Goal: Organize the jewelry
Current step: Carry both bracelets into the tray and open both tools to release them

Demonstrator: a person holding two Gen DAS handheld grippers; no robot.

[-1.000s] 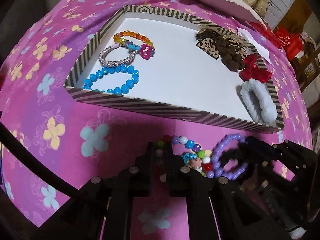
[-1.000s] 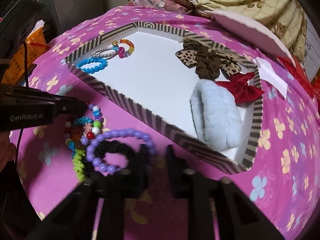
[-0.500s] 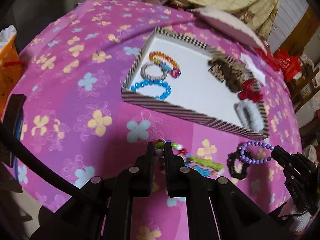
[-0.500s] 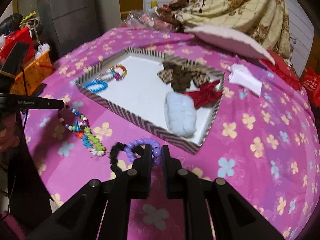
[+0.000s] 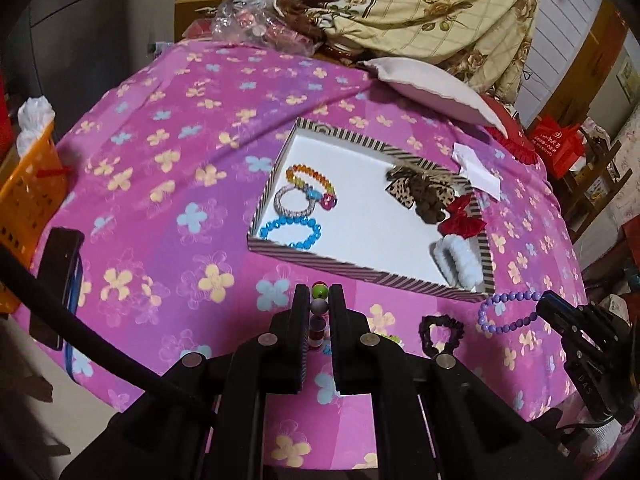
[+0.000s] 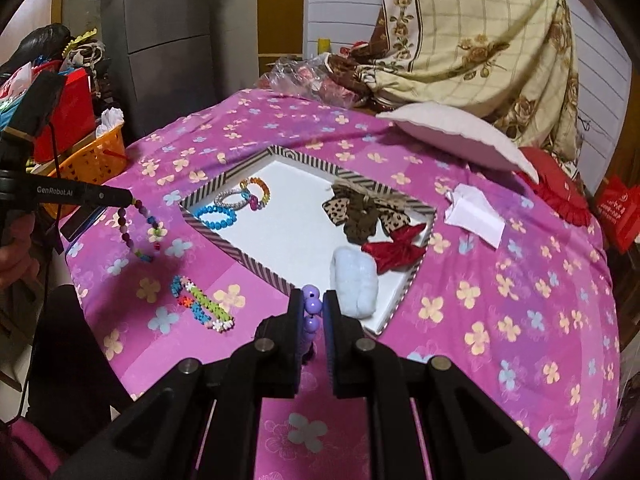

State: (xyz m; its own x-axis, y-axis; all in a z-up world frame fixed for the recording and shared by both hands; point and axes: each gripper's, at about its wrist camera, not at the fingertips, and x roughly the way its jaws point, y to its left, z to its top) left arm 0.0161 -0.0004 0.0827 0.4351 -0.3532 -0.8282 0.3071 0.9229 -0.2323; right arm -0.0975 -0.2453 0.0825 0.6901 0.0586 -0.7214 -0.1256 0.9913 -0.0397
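My left gripper [image 5: 319, 294] is shut on a multicoloured bead bracelet [image 5: 318, 309] and holds it above the pink cloth; it hangs from the gripper in the right wrist view [image 6: 138, 228]. My right gripper [image 6: 311, 298] is shut on a purple bead bracelet [image 6: 311, 312], which dangles from it in the left wrist view [image 5: 505, 313]. The striped tray [image 5: 362, 270] holds a blue [image 5: 291, 232], a silver [image 5: 292, 207] and an orange bracelet [image 5: 310, 174] at its left, and leopard bows [image 5: 420, 192], a red bow [image 5: 462, 220] and a white scrunchie [image 5: 456, 258] at its right.
A black scrunchie [image 5: 442, 334] lies on the cloth in front of the tray. A colourful flower bracelet [image 6: 202, 304] lies on the cloth left of my right gripper. A white pillow [image 6: 456, 136], folded paper [image 6: 474, 214] and an orange basket [image 6: 86, 162] surround the tray.
Both grippers have risen higher above the bed, each lifting its bracelet off the cloth. The black scrunchie and the flower bracelet stay on the cloth.
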